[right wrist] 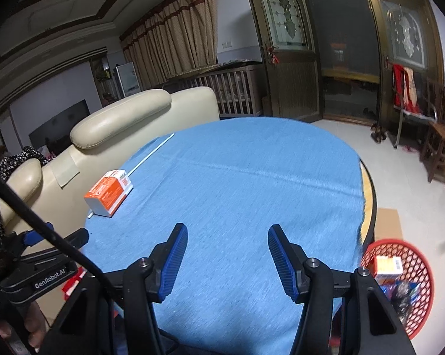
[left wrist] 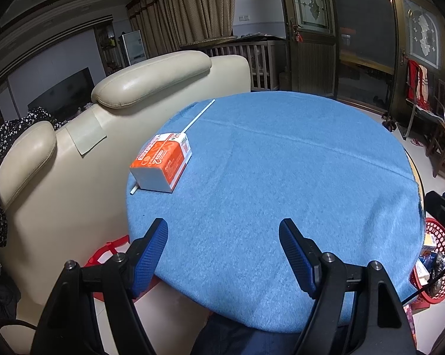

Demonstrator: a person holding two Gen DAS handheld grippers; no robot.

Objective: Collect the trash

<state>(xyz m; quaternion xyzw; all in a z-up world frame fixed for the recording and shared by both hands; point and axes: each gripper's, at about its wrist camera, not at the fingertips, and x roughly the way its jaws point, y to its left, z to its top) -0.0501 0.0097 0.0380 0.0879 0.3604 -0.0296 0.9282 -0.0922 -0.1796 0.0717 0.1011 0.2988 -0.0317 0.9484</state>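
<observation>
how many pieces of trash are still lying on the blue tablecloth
2. An orange and white box lies near the cloth's left edge, by the sofa. A thin white stick lies along that edge, passing under or behind the box. Nothing else shows on the cloth.

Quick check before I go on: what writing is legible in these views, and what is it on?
"GenRobot.AI": on the left gripper's black body, seen in the right wrist view.
Orange-and-white box on the blue tablecloth: printed, too blurred to read.
Box in the red basket: barcode only, unreadable.
</observation>
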